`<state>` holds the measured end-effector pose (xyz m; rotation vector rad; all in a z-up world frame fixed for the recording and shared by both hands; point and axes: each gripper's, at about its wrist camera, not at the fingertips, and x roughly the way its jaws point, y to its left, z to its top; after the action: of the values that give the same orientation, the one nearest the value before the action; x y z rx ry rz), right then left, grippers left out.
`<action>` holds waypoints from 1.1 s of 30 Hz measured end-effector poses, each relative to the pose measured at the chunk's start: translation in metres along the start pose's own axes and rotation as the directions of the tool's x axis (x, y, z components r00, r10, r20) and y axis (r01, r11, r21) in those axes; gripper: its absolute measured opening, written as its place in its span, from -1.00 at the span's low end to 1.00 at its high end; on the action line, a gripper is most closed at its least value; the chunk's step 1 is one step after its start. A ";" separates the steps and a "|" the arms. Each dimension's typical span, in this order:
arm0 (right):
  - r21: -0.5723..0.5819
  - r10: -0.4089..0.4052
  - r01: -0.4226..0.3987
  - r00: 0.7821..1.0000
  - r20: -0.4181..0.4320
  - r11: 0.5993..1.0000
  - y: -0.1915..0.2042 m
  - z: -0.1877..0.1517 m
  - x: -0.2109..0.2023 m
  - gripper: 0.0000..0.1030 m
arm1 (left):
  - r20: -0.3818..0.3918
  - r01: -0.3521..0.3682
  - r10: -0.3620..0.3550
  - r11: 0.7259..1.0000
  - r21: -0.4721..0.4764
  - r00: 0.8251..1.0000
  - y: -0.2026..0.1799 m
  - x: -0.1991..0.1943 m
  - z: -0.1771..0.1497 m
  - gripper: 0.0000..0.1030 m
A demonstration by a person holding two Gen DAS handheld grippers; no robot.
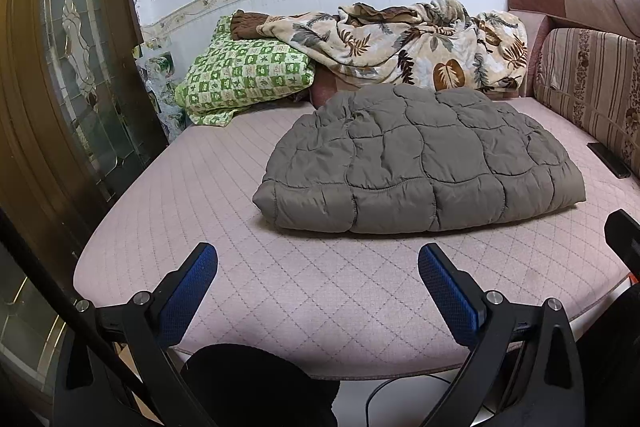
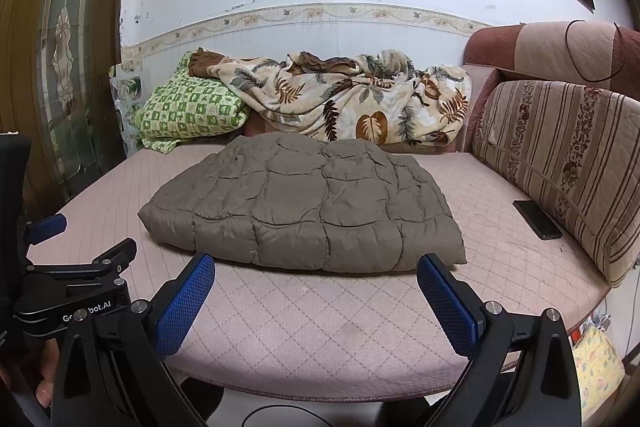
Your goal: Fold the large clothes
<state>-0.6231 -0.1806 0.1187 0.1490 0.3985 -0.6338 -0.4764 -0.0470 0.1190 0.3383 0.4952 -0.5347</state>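
A grey-brown quilted puffer coat (image 1: 420, 159) lies folded into a compact bundle on the pink quilted bed cover (image 1: 248, 283). It also shows in the right wrist view (image 2: 308, 211). My left gripper (image 1: 318, 263) is open and empty, held back from the coat's near edge above the cover. My right gripper (image 2: 316, 273) is open and empty, just short of the coat's near edge. The left gripper's body (image 2: 76, 279) shows at the left of the right wrist view.
A green checked pillow (image 1: 244, 75) and a leaf-print blanket (image 1: 404, 43) lie along the far wall. A striped cushion (image 2: 560, 163) stands at the right with a black phone (image 2: 538, 219) beside it. A glass-panel door (image 1: 76, 67) is on the left.
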 end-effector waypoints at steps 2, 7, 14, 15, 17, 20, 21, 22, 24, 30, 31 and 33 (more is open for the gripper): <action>-0.002 0.001 -0.001 1.000 -0.005 1.000 0.000 0.000 0.001 0.99 | -0.001 0.005 -0.005 1.000 -0.001 1.000 0.001 0.000 0.000 0.95; -0.005 0.001 -0.001 1.000 -0.013 1.000 0.002 -0.001 0.003 0.99 | 0.003 0.010 -0.010 1.000 0.000 1.000 -0.002 0.001 0.000 0.95; -0.006 0.003 -0.003 1.000 -0.020 1.000 0.003 -0.003 0.006 0.99 | 0.000 0.013 -0.013 1.000 -0.002 1.000 -0.001 0.001 0.000 0.95; -0.006 0.002 -0.002 1.000 -0.022 1.000 0.002 -0.003 0.006 0.99 | -0.001 0.012 -0.012 1.000 -0.002 1.000 -0.002 0.001 0.000 0.95; -0.006 0.003 -0.003 1.000 -0.024 1.000 0.002 -0.004 0.007 0.99 | 0.001 0.010 -0.010 1.000 -0.001 1.000 -0.001 0.001 0.000 0.95; -0.006 0.002 -0.002 1.000 -0.022 1.000 0.002 -0.005 0.007 0.99 | 0.001 0.012 -0.012 1.000 -0.003 1.000 -0.001 0.001 0.000 0.95; -0.006 0.003 -0.003 1.000 -0.023 1.000 0.002 -0.005 0.007 0.99 | 0.001 0.012 -0.012 1.000 -0.004 1.000 -0.001 0.002 0.000 0.95; -0.007 0.003 -0.003 1.000 -0.025 1.000 0.001 -0.005 0.007 0.99 | 0.001 0.011 -0.011 1.000 -0.003 1.000 -0.002 0.002 0.000 0.95; -0.006 0.003 -0.003 1.000 -0.025 1.000 0.001 -0.006 0.007 0.99 | 0.000 0.011 -0.011 1.000 -0.005 1.000 -0.002 0.002 -0.001 0.95; -0.006 0.004 -0.004 0.999 -0.035 1.000 0.001 -0.008 0.009 0.99 | -0.002 0.011 -0.011 1.000 -0.005 1.000 -0.003 0.003 -0.003 0.95; -0.005 0.003 -0.004 0.999 -0.036 1.000 0.001 -0.008 0.009 0.99 | -0.002 0.012 -0.012 1.000 -0.005 1.000 -0.002 0.003 -0.003 0.95; -0.005 0.004 -0.004 0.999 -0.037 1.000 0.001 -0.008 0.009 0.99 | -0.004 0.013 -0.013 1.000 -0.006 1.000 -0.002 0.004 -0.004 0.95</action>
<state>-0.6186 -0.1827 0.1073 0.1565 0.4354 -0.6268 -0.4760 -0.0487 0.1132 0.3308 0.5032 -0.5450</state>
